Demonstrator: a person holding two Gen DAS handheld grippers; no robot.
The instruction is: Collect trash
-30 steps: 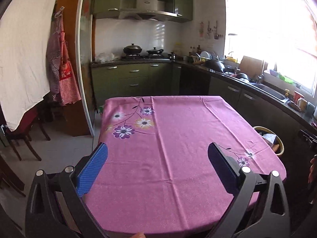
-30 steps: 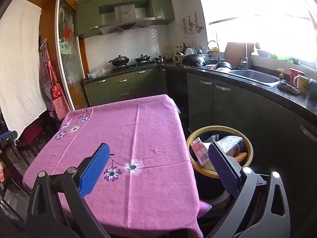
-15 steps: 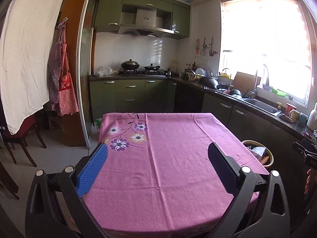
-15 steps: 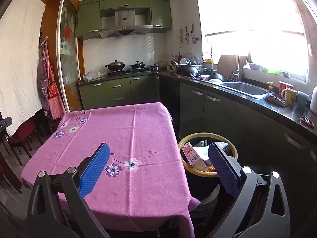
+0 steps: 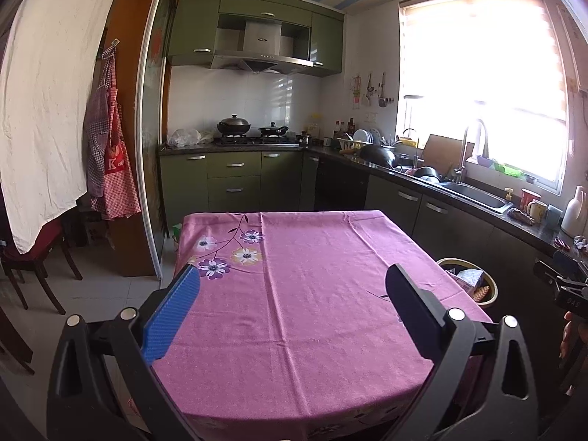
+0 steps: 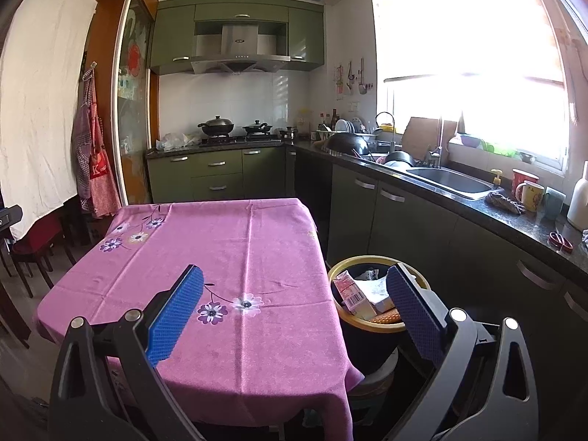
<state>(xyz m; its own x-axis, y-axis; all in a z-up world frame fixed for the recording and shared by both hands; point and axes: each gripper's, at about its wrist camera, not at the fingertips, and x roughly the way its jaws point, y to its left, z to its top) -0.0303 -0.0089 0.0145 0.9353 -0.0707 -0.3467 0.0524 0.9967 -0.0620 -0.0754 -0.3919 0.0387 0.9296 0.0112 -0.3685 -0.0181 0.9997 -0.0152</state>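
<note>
right wrist view shows a round black trash bin with a yellow rim (image 6: 367, 262) on the floor just beside the table's right edge, holding a pink carton with a barcode (image 6: 352, 292), white paper and an orange item. the right gripper (image 6: 294, 310) has its jaws spread wide, gripping nothing. the left gripper (image 5: 292, 310) hangs above the table in a magenta flowered tablecloth (image 5: 312, 275), jaws wide apart and empty. green cabinets (image 6: 217, 174) and a steel sink (image 6: 450, 180) line the walls.
</note>
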